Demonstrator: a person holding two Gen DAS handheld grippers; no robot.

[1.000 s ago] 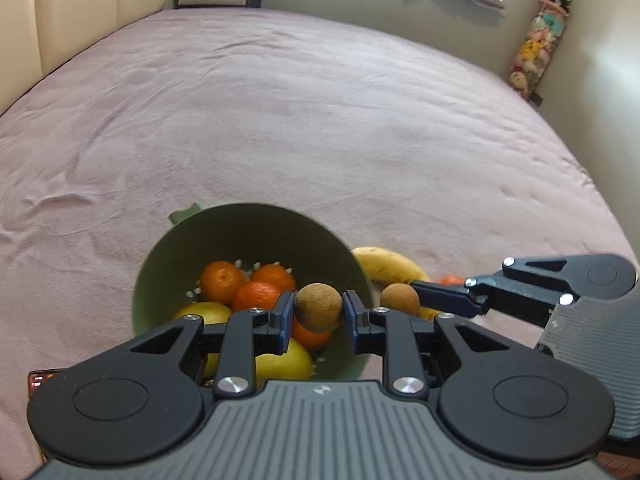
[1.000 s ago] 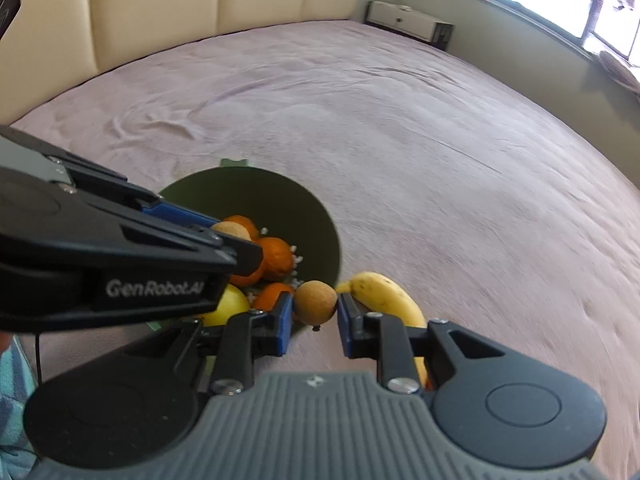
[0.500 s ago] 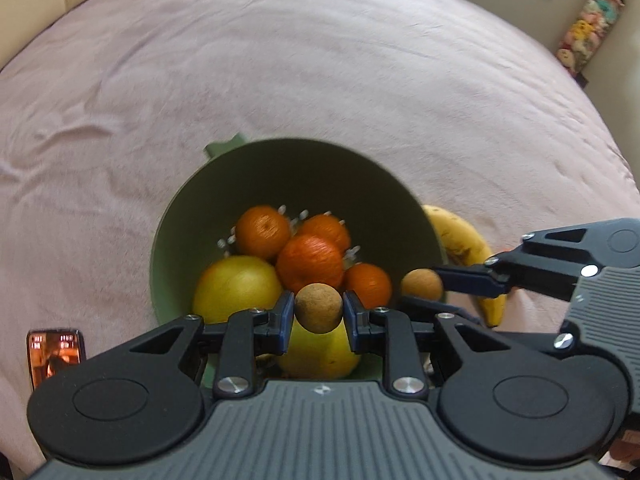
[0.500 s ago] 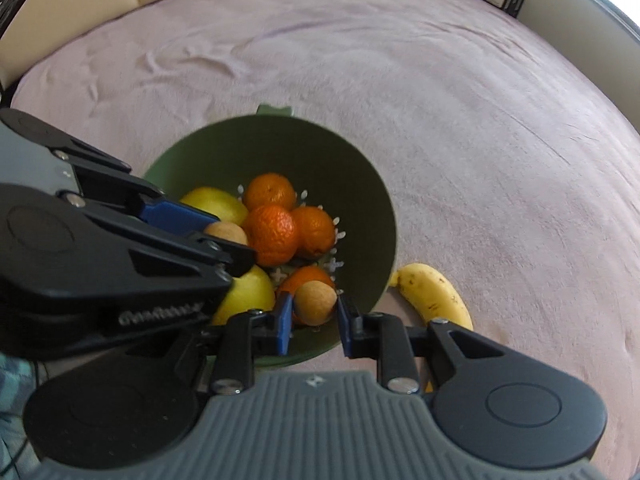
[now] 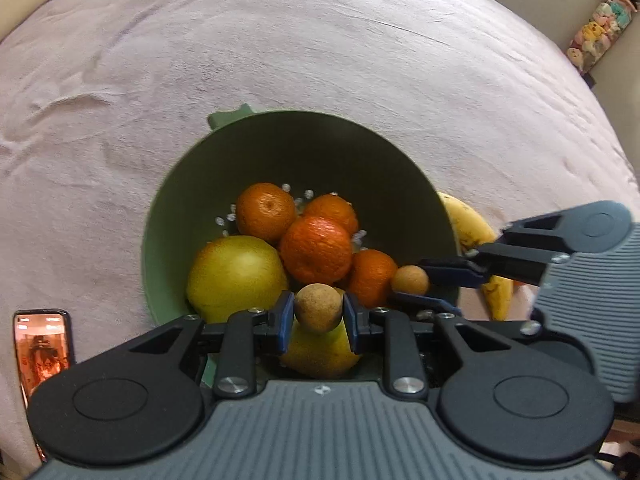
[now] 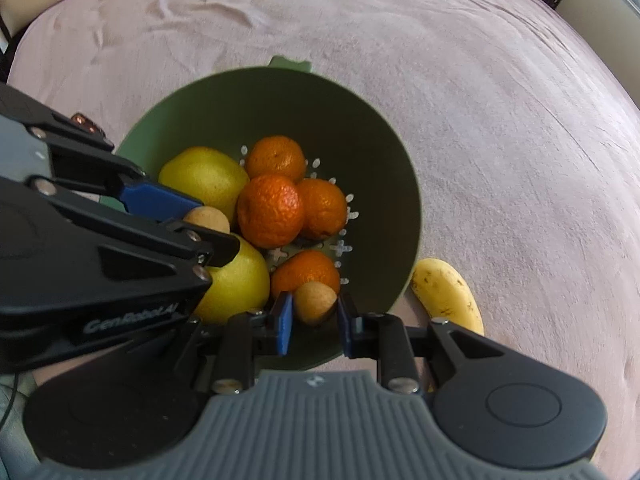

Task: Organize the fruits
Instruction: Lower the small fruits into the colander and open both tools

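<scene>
A green colander bowl (image 5: 180, 184) (image 6: 384, 148) on the pink bedspread holds several oranges (image 5: 316, 250) (image 6: 270, 210) and two yellow round fruits (image 5: 236, 272) (image 6: 204, 178). My left gripper (image 5: 319, 316) is shut on a small brown round fruit (image 5: 319, 308) above the bowl's near side. My right gripper (image 6: 314, 316) is shut on a second small brown fruit (image 6: 315, 302), also over the bowl; that fruit shows in the left wrist view too (image 5: 409, 279). The left gripper's fruit (image 6: 208, 218) shows in the right wrist view. A banana (image 5: 472, 236) (image 6: 448, 294) lies right of the bowl.
A phone (image 5: 42, 354) with a lit screen lies on the bedspread left of the bowl. Pink bedspread (image 5: 320, 60) stretches all around. Plush toys (image 5: 600, 28) hang on the far right wall.
Both grippers came down and tilted further downward over the bowl, each still holding its brown fruit. The bowl fills more of both views, and the fruit inside shows from above.
</scene>
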